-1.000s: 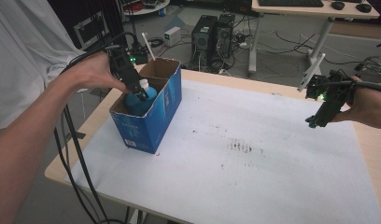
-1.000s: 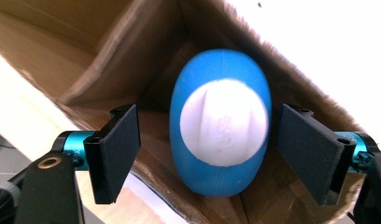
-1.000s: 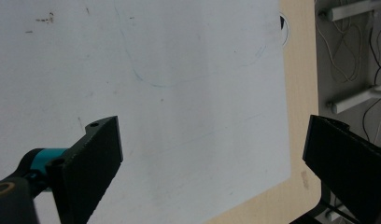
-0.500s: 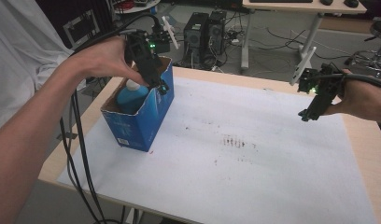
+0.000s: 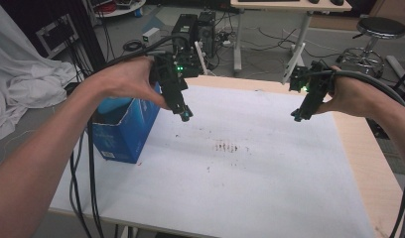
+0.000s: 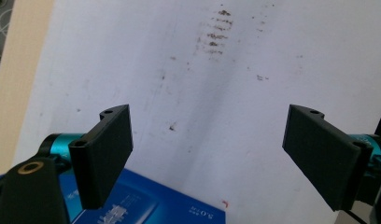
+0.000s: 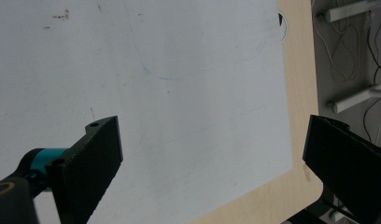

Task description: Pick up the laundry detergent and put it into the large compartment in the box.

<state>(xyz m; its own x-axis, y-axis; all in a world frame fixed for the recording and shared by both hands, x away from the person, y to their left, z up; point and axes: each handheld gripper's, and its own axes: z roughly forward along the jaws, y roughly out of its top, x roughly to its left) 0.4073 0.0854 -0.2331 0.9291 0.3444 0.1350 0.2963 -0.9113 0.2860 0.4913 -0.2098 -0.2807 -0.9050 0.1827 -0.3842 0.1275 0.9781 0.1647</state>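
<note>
Left gripper (image 5: 184, 115) hovering over the white sheet (image 5: 240, 163), just right of the blue box (image 5: 122, 130); jaws spread wide in the left gripper view, nothing between them. Right gripper (image 5: 297, 116) raised near the table's (image 5: 362, 148) right edge, jaws also wide apart in its own view, empty. In the left gripper view, blue box (image 6: 146, 207) top edge just under the left jaw, printed face up toward the camera.

Box standing at the table's left edge, toward the far-left corner, open top with a ragged torn rim, left hand (image 5: 123, 82) partly above it. Contents not visible from here. Dark smudges (image 5: 226, 147) mid-sheet, well apart from both tools.

Handling guess: thin cardboard, light, walls likely to flex or crease under a hard pinch; glossy print probably a bit slick. Best hold judged to be one upright wall near a corner, one jaw inside and one outside, below the torn part of the rim. Squeezing the whole box across looks too wide for the jaws. Possible tipping if contents sit to one side.
</note>
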